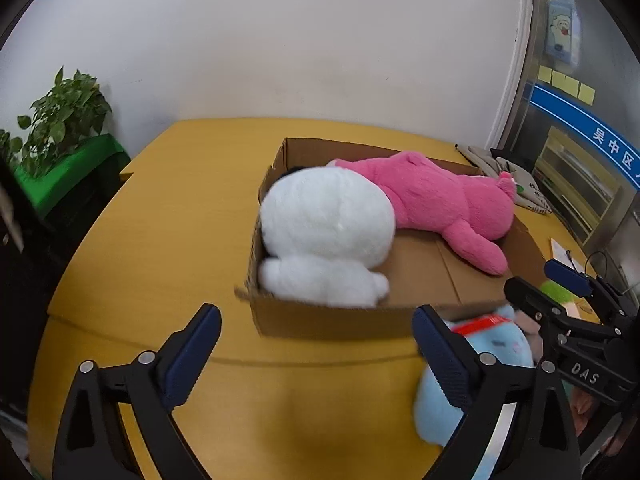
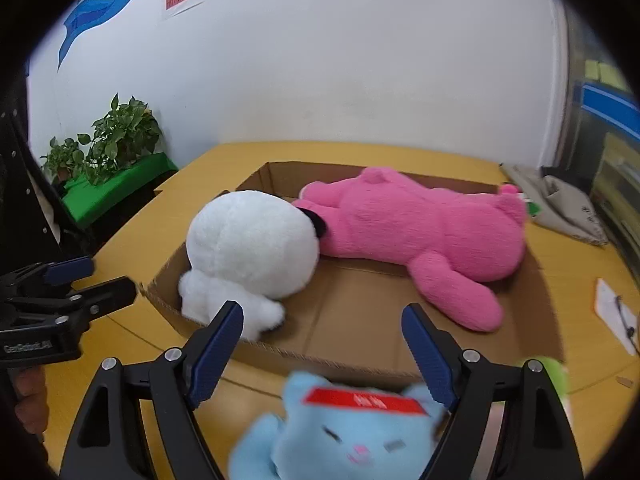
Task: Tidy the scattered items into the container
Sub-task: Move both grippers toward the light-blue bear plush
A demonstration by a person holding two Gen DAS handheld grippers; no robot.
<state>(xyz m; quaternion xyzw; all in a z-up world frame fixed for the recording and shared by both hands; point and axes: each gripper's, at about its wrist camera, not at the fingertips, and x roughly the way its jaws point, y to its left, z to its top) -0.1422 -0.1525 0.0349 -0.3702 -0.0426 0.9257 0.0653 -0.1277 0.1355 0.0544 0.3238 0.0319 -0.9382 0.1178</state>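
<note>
An open cardboard box [image 1: 340, 318] [image 2: 360, 300] stands on the yellow table. A white plush [image 1: 324, 236] [image 2: 248, 248] lies in its left end and a pink plush [image 1: 440, 200] [image 2: 424, 228] along its back. A light blue plush with a red headband [image 1: 480, 360] [image 2: 352, 432] lies on the table in front of the box. My left gripper [image 1: 316, 354] is open and empty, before the box's near wall. My right gripper [image 2: 324, 354] [image 1: 548, 280] is open, its fingers either side of the blue plush's head, not closed on it.
A green plush [image 1: 558, 292] [image 2: 548, 368] lies right of the box. A grey cloth bag [image 2: 560, 204] and a paper sheet [image 2: 616, 316] lie on the table's right side. Potted plants [image 2: 108, 140] stand on a green stand at the left.
</note>
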